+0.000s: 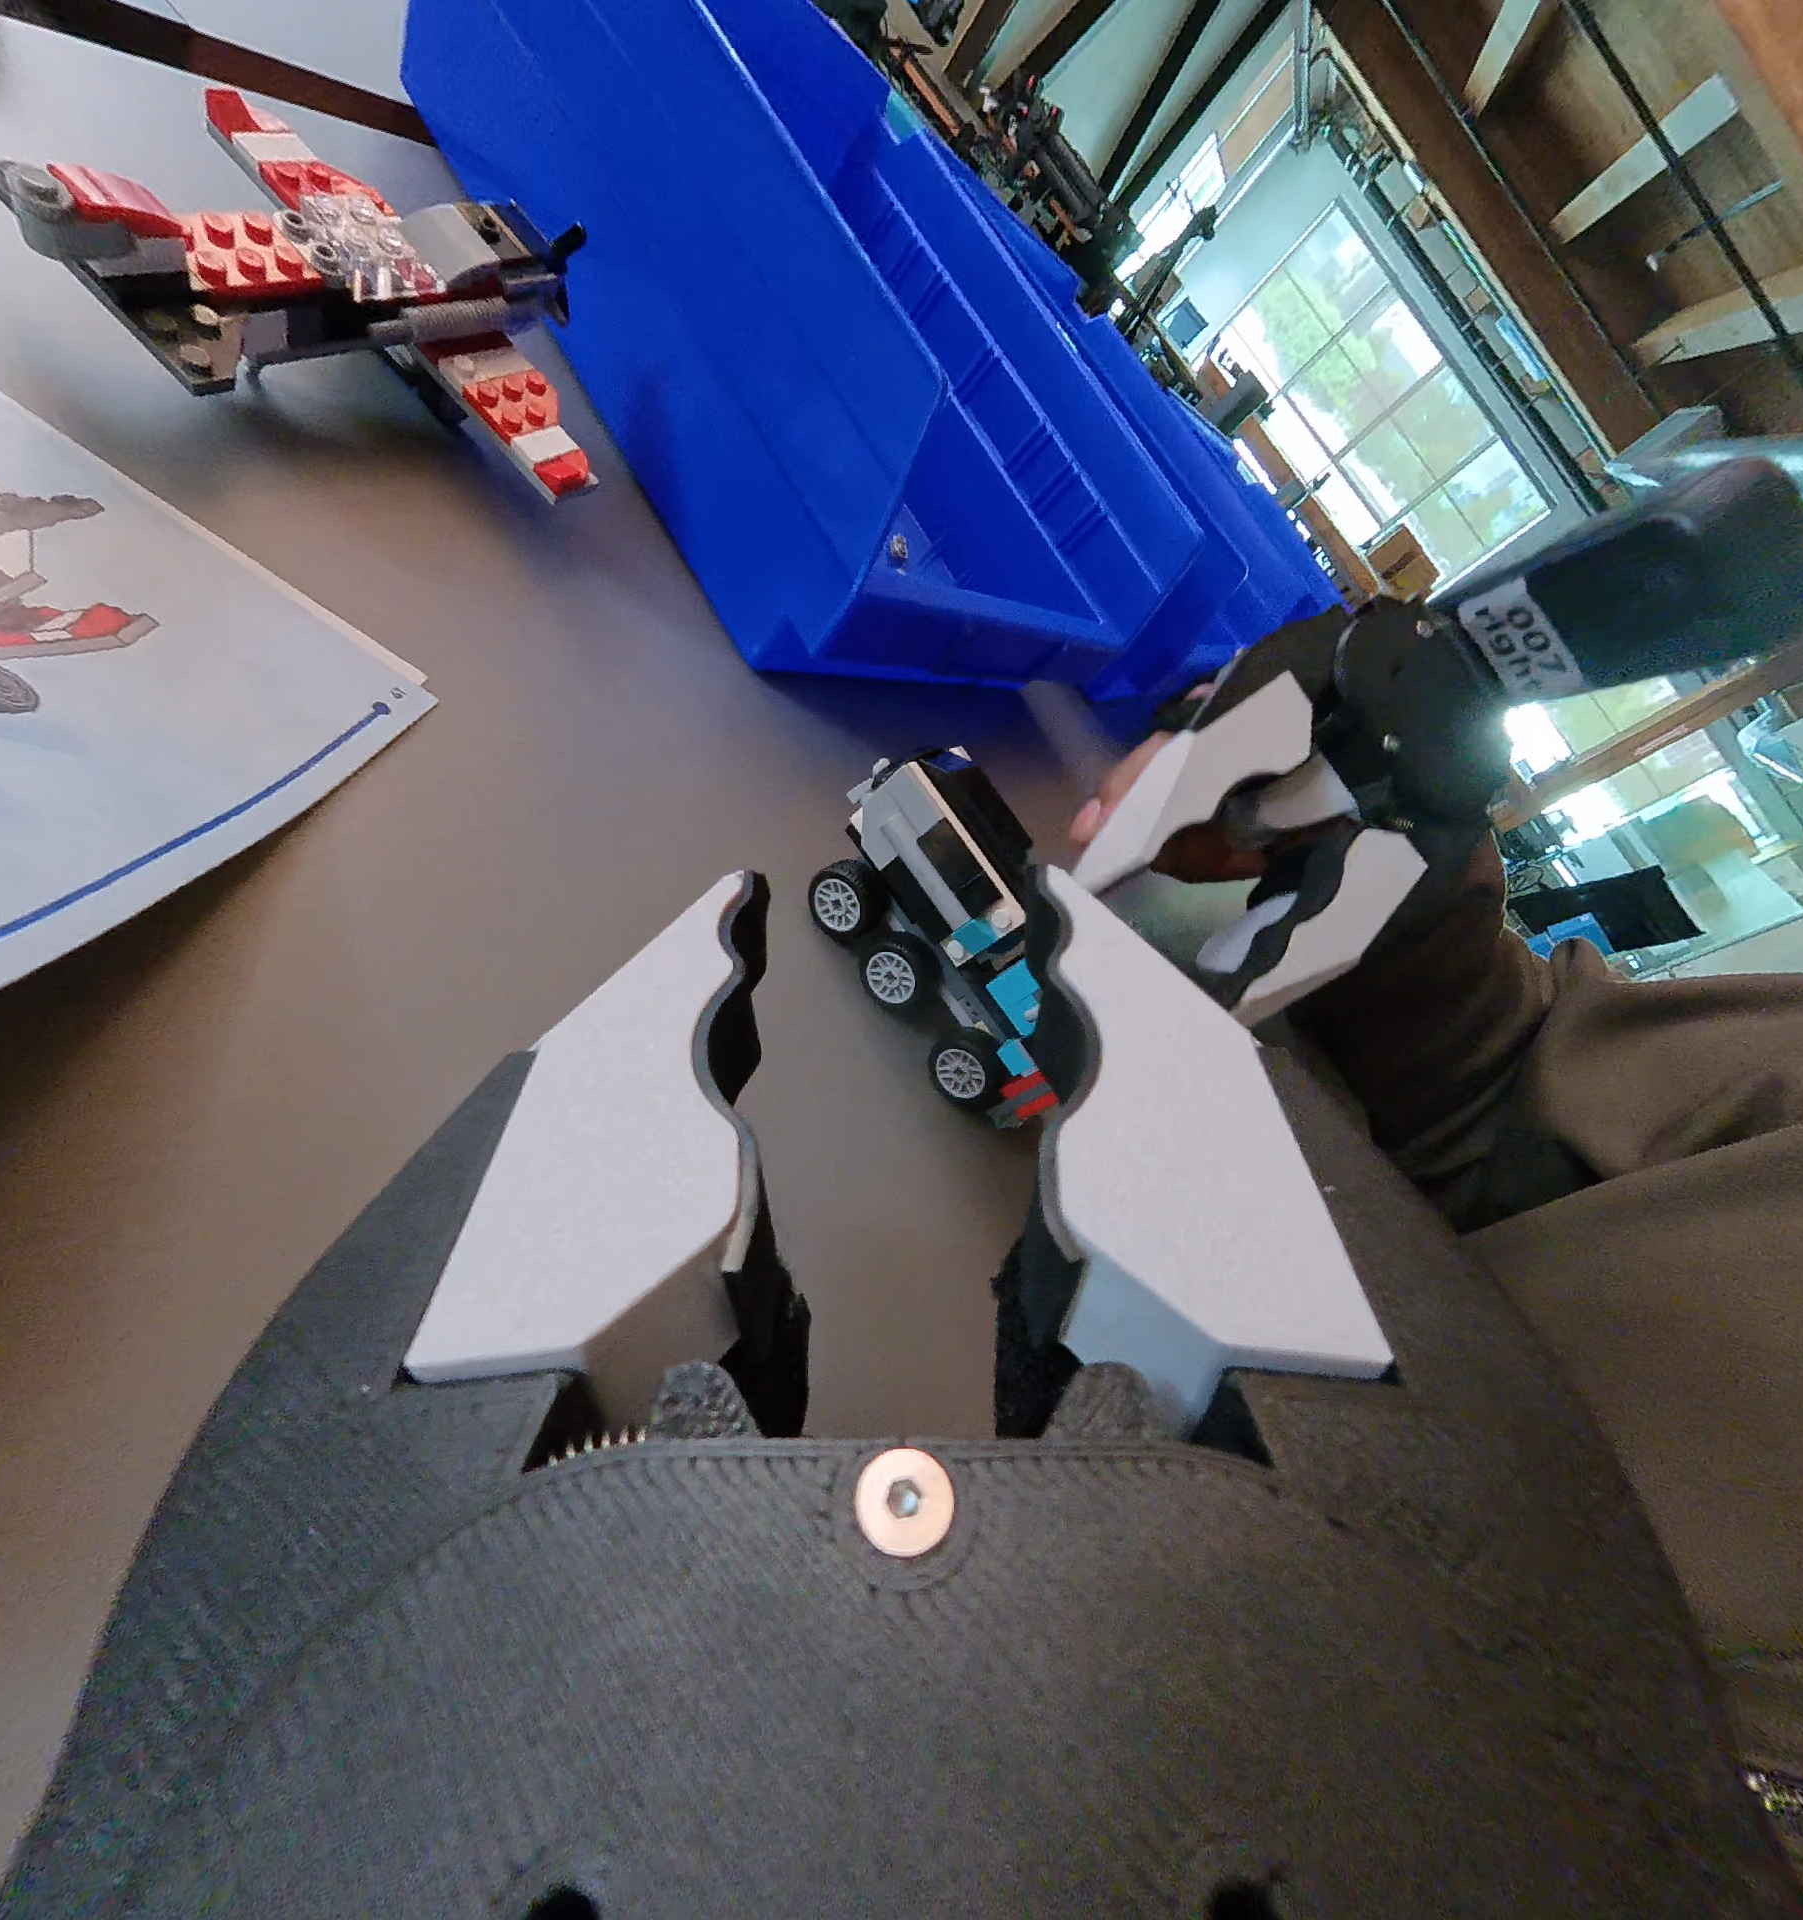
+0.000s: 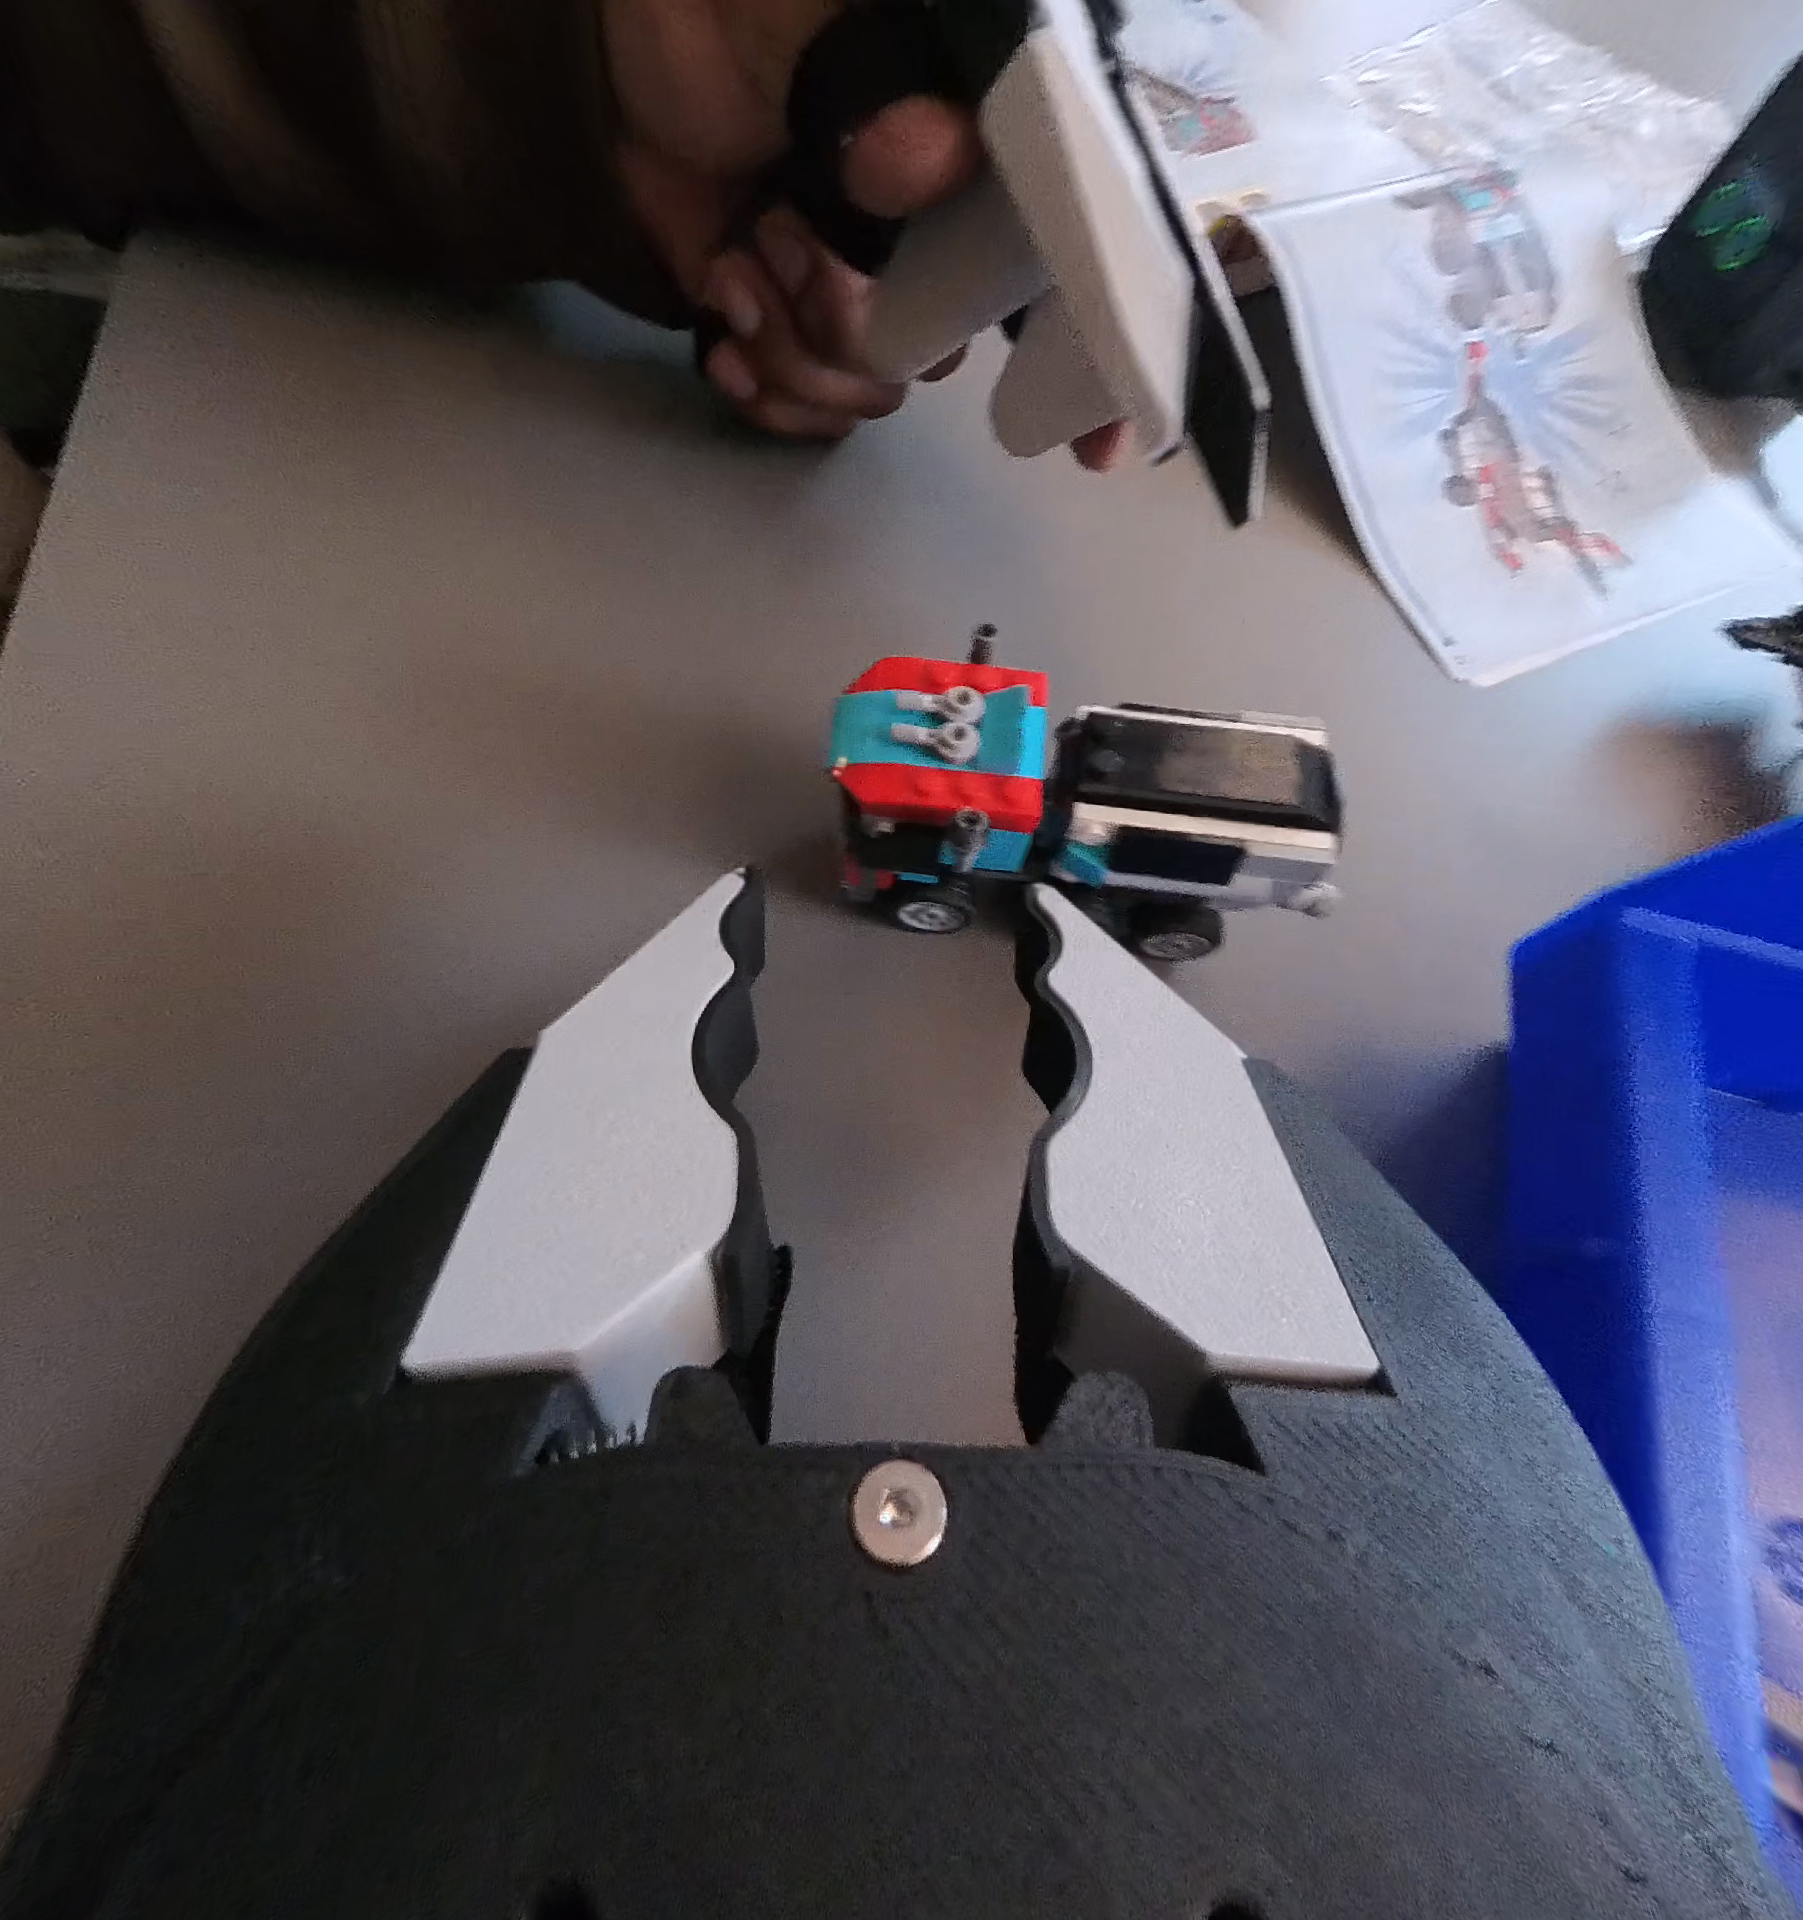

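Note:
A small brick truck point(image 1: 938, 925) with a red and teal cab and a black and white rear stands on the grey table point(image 1: 523, 831). My left gripper point(image 1: 897, 883) is open and empty, and the truck lies just past its fingertips, close to the right finger point(image 1: 1146, 1039). In the right wrist view the truck point(image 2: 1073, 790) stands side-on just beyond my right gripper point(image 2: 892, 888), which is open with only bare table between its fingers. The right gripper point(image 1: 1177, 914) also shows in the left wrist view, jaws apart. The left gripper point(image 2: 1136, 457), held by a hand point(image 2: 772, 343), is above and behind the truck.
A red, white and grey brick plane point(image 1: 284, 260) sits at the far left. A row of blue bins point(image 1: 824, 364) lines the back and shows at the right point(image 2: 1686, 1143). An open instruction booklet point(image 1: 97, 675) point(image 2: 1479, 416) lies on the table. A black device point(image 2: 1759, 229) stands behind it. My left gripper's tips are some 25 centimeters from the black device point(image 2: 1759, 229).

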Demonstrator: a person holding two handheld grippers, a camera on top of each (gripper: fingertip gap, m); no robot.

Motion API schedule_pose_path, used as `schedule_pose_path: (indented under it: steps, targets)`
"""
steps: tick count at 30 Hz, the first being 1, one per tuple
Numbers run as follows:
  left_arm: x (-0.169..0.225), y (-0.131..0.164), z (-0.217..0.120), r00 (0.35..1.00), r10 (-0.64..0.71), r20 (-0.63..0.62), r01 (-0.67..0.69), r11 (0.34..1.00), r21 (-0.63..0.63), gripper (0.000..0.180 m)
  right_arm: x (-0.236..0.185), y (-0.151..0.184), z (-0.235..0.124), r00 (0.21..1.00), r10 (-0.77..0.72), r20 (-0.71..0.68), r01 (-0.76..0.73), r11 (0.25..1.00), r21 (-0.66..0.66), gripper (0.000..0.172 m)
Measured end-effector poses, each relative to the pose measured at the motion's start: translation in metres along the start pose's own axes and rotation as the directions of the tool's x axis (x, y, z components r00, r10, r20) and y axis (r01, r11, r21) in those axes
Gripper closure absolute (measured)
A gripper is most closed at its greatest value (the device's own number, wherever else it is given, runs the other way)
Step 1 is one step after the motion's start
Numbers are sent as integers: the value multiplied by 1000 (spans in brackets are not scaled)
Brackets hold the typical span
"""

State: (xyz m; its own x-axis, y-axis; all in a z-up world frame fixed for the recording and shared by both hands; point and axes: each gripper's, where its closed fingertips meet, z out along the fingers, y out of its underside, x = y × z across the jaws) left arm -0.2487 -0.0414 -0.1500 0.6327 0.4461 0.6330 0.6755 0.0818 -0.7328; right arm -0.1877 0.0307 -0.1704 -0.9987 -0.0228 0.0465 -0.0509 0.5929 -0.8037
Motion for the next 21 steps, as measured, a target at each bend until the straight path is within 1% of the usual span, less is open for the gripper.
schedule_pose_path:
  steps: [3,6,9,12,14,16,19,21]
  targets:
    - [-2,-5,-3,1000,-4,5,4,1000,22,129,-18,-1,12,997,-3,74,4,1000,-8,121]
    - [-4,-14,-9,1000,-2,11,2,998,56,130,-35,-5,13,988,-33,152,33,999,0,124]
    - [-5,-24,-17,1000,6,17,-7,995,95,130,-33,-10,4,989,-59,137,57,998,21,127]
    - [-6,-31,-22,1000,10,15,-12,992,127,131,-25,-30,-8,991,-88,97,73,987,145,129]
    - [-5,-33,-23,1000,13,6,-14,991,133,131,-19,-38,-6,992,-115,58,102,977,186,122]
    - [-5,-32,-22,1000,14,-1,-14,991,130,131,-18,-35,1,985,-166,51,156,975,159,112]
    - [-4,-30,-21,1000,21,-13,-20,992,122,131,-17,-31,12,972,-224,71,215,969,119,99]
    - [-3,-28,-20,999,27,-18,-25,993,117,131,-21,-32,21,962,-247,119,234,966,112,96]
